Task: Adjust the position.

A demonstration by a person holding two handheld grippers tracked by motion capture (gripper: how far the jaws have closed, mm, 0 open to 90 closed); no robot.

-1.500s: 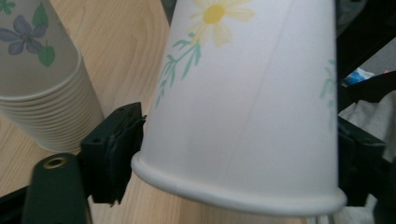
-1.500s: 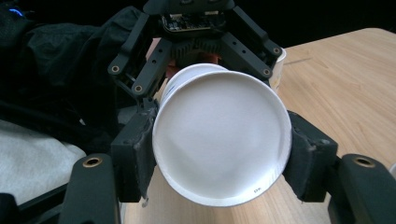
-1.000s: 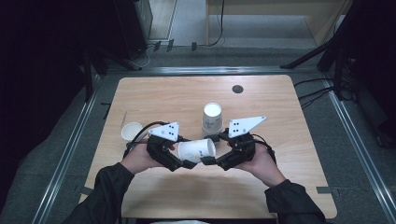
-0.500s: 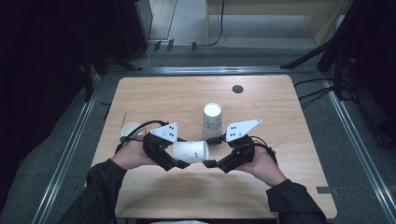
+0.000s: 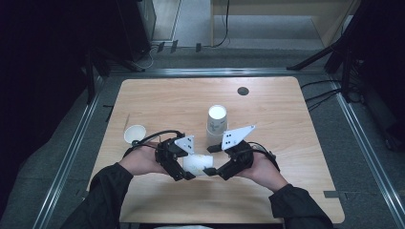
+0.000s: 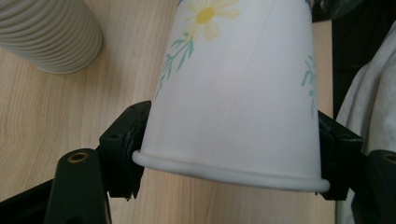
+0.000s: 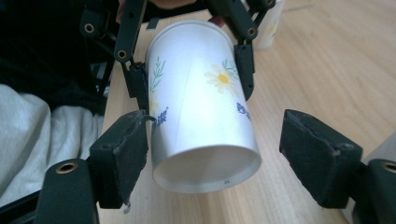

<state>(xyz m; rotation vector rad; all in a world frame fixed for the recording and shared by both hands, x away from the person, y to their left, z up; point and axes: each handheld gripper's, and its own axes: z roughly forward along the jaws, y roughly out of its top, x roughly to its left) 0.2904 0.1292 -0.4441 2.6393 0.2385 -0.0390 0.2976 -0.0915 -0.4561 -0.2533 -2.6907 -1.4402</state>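
Two claws meet over the near middle of the counter [image 5: 286,143], and a paper cup [image 5: 197,164] lies on its side between them. The left claw [image 5: 184,169] grips this cup close to its rolled rim: in the left gripper view both black jaws press against the white wall of the paper cup [image 6: 233,93], one on each side, and these jaws have just been opening a little with the cup between them. The right claw [image 5: 212,171] stands around the bottom end of the cup. In the right gripper view its own left jaw touches the wall of the paper cup [image 7: 201,121], but its other jaw is clearly apart from it, with bare wood between, so this claw is open around the cup and does not hold it; its jaws have just been closing. The cup is white with a yellow daisy and green stems printed on it, and its recessed base faces the right gripper camera. Just behind the claws a stack of cups [image 5: 216,125] stands upright on the counter. A single cup [image 5: 134,134] stands near the left edge, well apart from the stack.
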